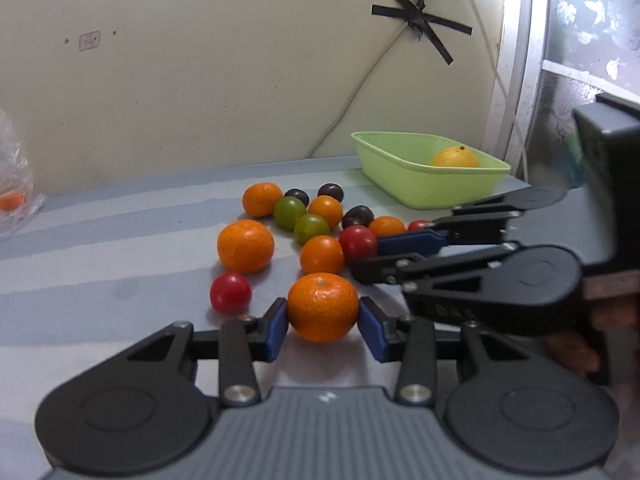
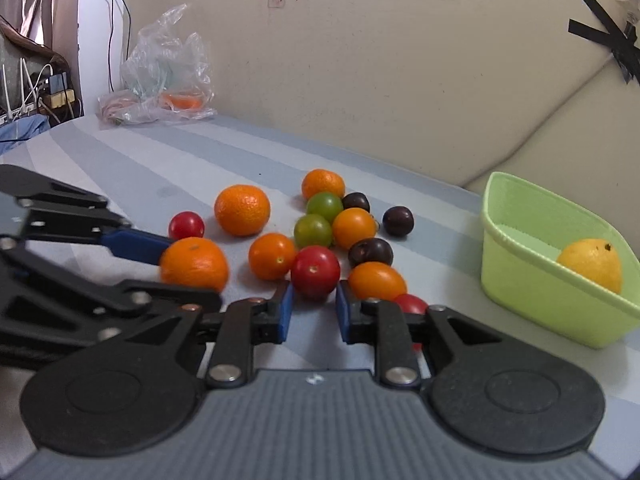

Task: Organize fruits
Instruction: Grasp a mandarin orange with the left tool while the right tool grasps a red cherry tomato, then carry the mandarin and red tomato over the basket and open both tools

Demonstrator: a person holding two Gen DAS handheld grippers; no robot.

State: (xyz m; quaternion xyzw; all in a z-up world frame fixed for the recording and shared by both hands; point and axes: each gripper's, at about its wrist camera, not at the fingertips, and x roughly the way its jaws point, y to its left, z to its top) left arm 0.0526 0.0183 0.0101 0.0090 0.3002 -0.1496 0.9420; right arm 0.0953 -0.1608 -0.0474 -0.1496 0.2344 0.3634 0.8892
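Observation:
An orange tangerine (image 1: 323, 307) rests on the striped cloth, and my left gripper (image 1: 323, 318) is shut on it, a blue pad against each side. From the right wrist view the same tangerine (image 2: 194, 262) sits in the left gripper (image 2: 188, 276). My right gripper (image 2: 314, 308) stands open a little, with a red tomato (image 2: 315, 272) at its fingertips and the pads apart from it. That right gripper (image 1: 368, 258) reaches in from the right beside the tomato (image 1: 358, 242). Several tangerines, tomatoes and dark plums lie clustered beyond. A green basket (image 2: 520, 280) holds one yellow-orange fruit (image 2: 592, 264).
The basket (image 1: 424, 196) stands at the back right near the wall. A crumpled plastic bag (image 2: 168, 80) with something orange inside lies at the back left. A cable (image 1: 352, 96) hangs down the wall behind the table. A lone red tomato (image 1: 231, 292) sits left of the held tangerine.

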